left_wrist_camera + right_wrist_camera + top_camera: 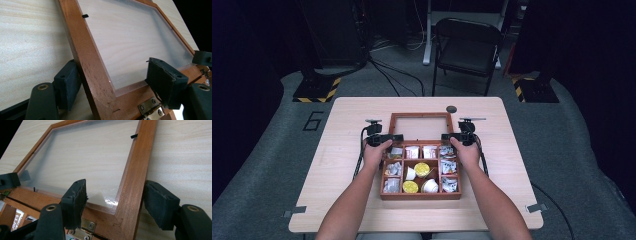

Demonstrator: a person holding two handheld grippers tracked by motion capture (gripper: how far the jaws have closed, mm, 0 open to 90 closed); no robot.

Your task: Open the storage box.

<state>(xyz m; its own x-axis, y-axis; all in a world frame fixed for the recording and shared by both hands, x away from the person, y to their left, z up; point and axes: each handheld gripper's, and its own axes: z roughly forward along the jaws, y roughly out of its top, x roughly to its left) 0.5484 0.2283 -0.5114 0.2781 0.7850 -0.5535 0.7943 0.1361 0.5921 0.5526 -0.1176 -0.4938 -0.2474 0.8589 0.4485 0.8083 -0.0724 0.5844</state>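
1. Box [420, 172]: the wooden one with compartments sits at the middle of your table [342, 120], close to your edge, with its lid [420, 126] swung back away from you and lying open.
2. Your left gripper [388, 138] is at the lid's near left corner. In the left gripper view the jaws stand wide apart, one outside the lid's wooden side rail [82, 50], the other over the clear panel [130, 37]; the outer pad looks to be against the wood, though the angle makes contact hard to judge.
3. Your right gripper [453, 136] mirrors it at the near right corner. In the right gripper view its jaws straddle the lid's right rail [136, 172], with gaps on both sides, so nothing is clamped.
4. A brass hinge [150, 107] shows just below the lid's corner in the left gripper view, and a matching hinge [83, 226] in the right gripper view.
5. Inside the box, the outer compartments hold small wrapped packets [448, 167], and the middle holds little cups [422, 170], two with yellow tops.
6. A small dark round disc [451, 109] lies on the table just beyond the lid's far right corner.
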